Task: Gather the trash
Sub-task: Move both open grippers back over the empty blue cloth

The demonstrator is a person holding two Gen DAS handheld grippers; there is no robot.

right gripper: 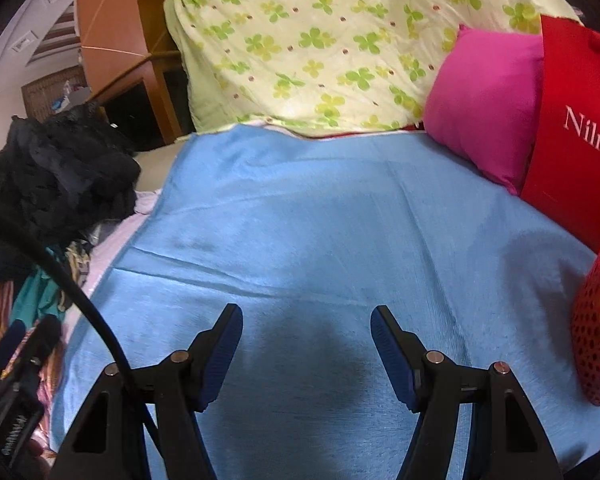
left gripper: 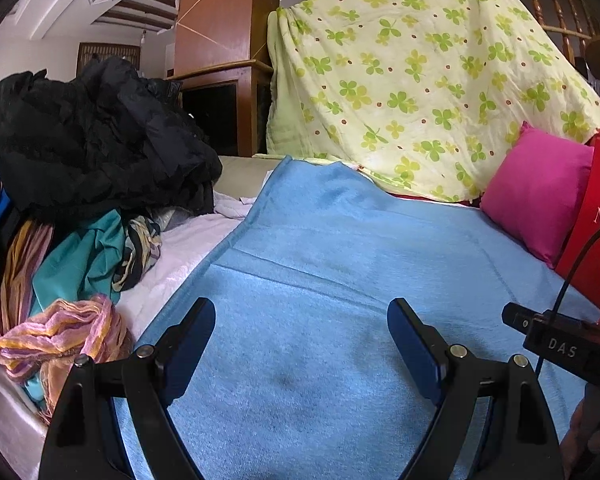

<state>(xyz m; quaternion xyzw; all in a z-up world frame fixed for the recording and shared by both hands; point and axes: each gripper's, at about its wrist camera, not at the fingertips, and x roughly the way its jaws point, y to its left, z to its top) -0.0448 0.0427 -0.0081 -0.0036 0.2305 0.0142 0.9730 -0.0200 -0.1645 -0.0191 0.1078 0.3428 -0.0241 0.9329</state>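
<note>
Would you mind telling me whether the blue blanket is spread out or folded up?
Spread out: the blue blanket lies flat across the bed, only shallow creases crossing it.

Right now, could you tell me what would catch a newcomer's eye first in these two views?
The blue blanket fills the middle, spread flat under both open claws. Behind it rises a pale sheet with green clovers, and a bright pink cushion leans at the right beside a red paper bag. A dark heap of clothes is piled on the left.
</note>
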